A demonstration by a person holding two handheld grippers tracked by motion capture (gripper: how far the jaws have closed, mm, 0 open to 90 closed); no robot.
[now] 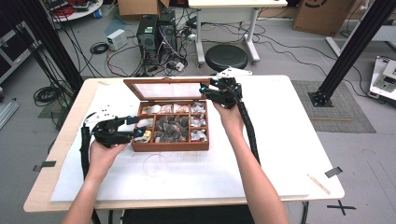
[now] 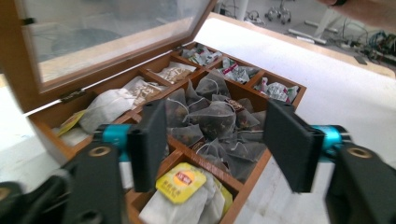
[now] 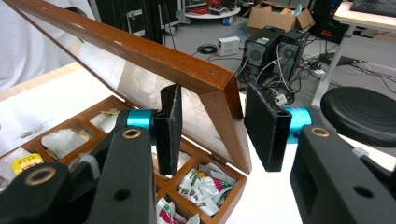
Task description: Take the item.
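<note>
Wooden-edged table (image 1: 60,140), white sheet (image 1: 280,140) on top, tea box (image 1: 170,145) resting on sheet

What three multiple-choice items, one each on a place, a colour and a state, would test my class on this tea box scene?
1. Where is the right gripper?
A. At the lid's corner
B. On the floor
C. Inside the middle compartment

2. What colour is the tag on the tea bag nearest the left gripper?
A. Blue
B. Yellow
C. Purple

3. How does the lid of the wooden box stand?
A. Shut flat
B. Lying detached on the table
C. Raised open

Answers: 1 A, its jaws straddle the lid's corner edge. 2 B, the tag is yellow. 3 C, it stands up at the hinged back.
</note>
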